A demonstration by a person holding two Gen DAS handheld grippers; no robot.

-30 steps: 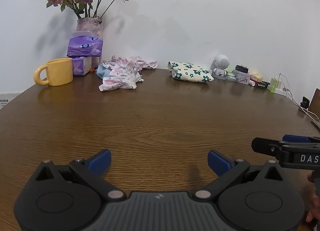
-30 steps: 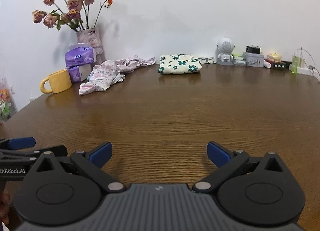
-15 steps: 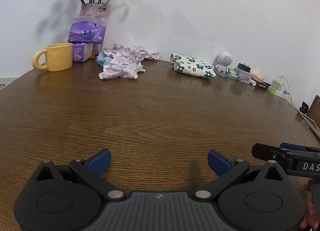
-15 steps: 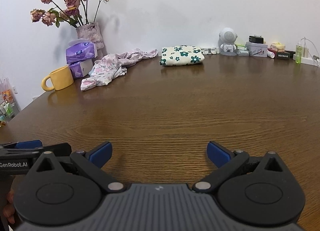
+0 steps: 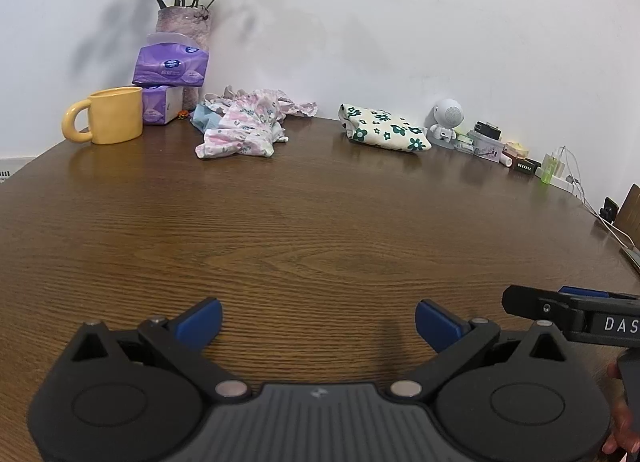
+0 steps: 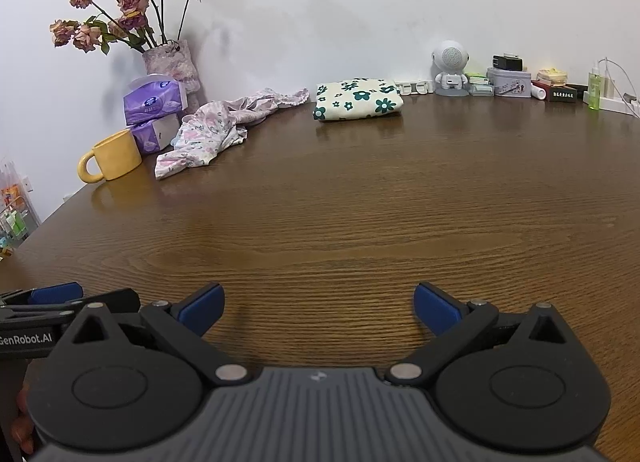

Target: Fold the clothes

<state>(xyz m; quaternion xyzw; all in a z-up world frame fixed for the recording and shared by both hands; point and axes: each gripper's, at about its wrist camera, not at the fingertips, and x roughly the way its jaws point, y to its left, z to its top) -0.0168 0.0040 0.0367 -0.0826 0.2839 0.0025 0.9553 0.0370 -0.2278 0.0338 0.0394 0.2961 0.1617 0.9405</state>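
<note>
A crumpled pink floral garment (image 5: 244, 129) (image 6: 208, 129) lies at the far left of the brown wooden table (image 5: 320, 229). A folded cream cloth with green flowers (image 5: 384, 133) (image 6: 356, 99) lies at the back middle. My left gripper (image 5: 318, 324) is open and empty, low over the near table, far from both cloths. My right gripper (image 6: 318, 308) is open and empty, beside the left one. Each gripper shows at the edge of the other's view: the right in the left wrist view (image 5: 576, 310), the left in the right wrist view (image 6: 60, 302).
A yellow mug (image 5: 108, 115), purple tissue packs (image 5: 172, 65) and a vase of dried roses (image 5: 182, 21) stand at the back left. A white robot figure (image 6: 450, 67), small boxes, a green bottle (image 6: 595, 87) and cables line the back right by the wall.
Both grippers stay open and have moved a little forward over the table; the cloths and back-wall objects look slightly nearer. Nothing on the table has moved.
</note>
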